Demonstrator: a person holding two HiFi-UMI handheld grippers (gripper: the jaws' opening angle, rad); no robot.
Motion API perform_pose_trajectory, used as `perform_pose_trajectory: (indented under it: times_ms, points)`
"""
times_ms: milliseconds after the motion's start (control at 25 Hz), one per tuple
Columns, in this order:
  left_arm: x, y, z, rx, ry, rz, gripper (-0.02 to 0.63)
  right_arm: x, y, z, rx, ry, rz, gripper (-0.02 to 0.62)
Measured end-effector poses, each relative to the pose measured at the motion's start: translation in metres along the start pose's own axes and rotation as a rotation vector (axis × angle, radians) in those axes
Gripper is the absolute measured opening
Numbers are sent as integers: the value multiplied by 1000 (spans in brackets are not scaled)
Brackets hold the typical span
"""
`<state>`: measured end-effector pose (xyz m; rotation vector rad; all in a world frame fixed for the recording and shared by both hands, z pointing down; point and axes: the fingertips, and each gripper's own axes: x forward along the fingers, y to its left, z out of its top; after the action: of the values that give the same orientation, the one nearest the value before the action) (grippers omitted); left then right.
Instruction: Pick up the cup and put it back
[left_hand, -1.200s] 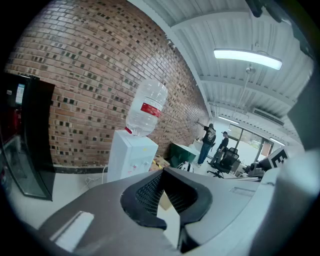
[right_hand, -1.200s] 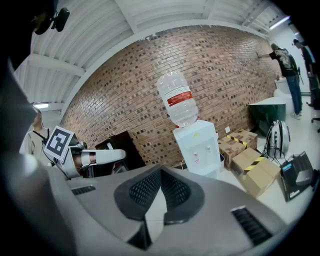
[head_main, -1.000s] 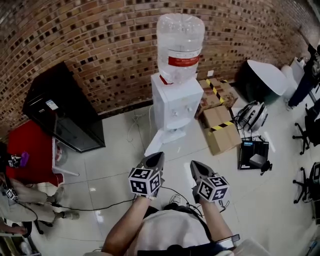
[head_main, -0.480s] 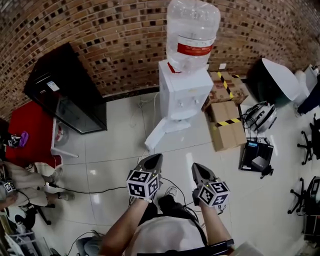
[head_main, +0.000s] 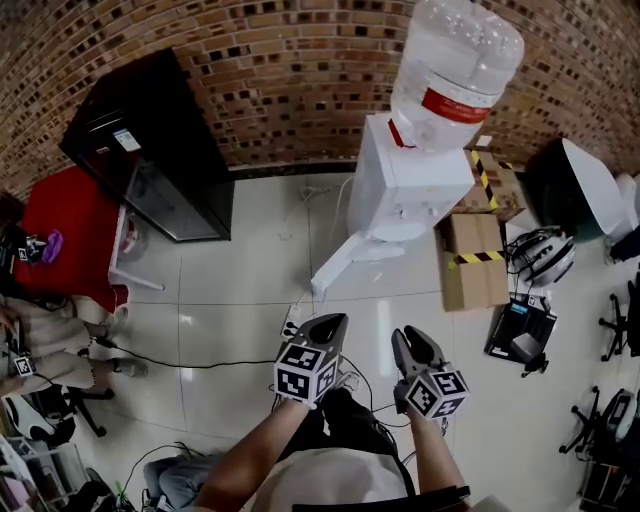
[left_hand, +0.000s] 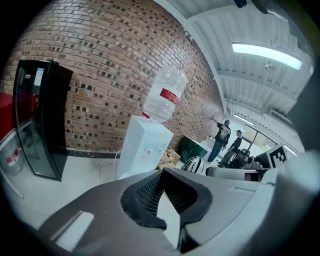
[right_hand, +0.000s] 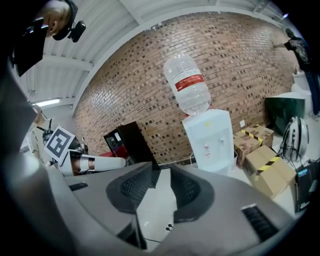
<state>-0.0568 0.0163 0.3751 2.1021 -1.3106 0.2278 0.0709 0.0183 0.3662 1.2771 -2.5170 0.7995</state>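
Note:
No cup shows in any view. A white water dispenser (head_main: 400, 190) with a big clear bottle (head_main: 455, 70) stands against the brick wall, ahead and to the right of both grippers; it also shows as the dispenser (left_hand: 142, 150) and the dispenser (right_hand: 212, 137) in the gripper views. My left gripper (head_main: 328, 325) is held over the floor, its fingertips meeting with nothing in them; in its own view the left gripper (left_hand: 161, 174) points at the dispenser. My right gripper (head_main: 410, 340) hangs beside it. The right gripper (right_hand: 161, 167) has its jaws opening, a narrow gap and nothing between them.
A black cabinet (head_main: 150, 140) stands at the wall to the left, with a red table (head_main: 65, 235) beside it. Cardboard boxes (head_main: 475, 260) and a helmet (head_main: 540, 255) lie right of the dispenser. A black cable (head_main: 200, 362) crosses the white tiled floor. People stand far off (left_hand: 222, 137).
The head view has swung left and come nearer the wall, so the dispenser sits further right. Both grippers keep their place in front of the person.

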Motion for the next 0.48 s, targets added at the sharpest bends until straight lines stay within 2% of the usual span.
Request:
perform_pose_trajectory:
  times_ms: [40,240,360,480]
  points:
    - [1,6,0,-1,1,-6,0,8,2,-1,-4,7,-2,161]
    - [14,34,-7,-10,14,-37,0,39,-3,-5,7,10,-49,200]
    - [25,47,-14,-17,33,-51,0,56,-12,-10,-2,19,-81,270]
    - [41,55,-23,-21,40,-65,0,74,-31,-21,-35,43,-103,299]
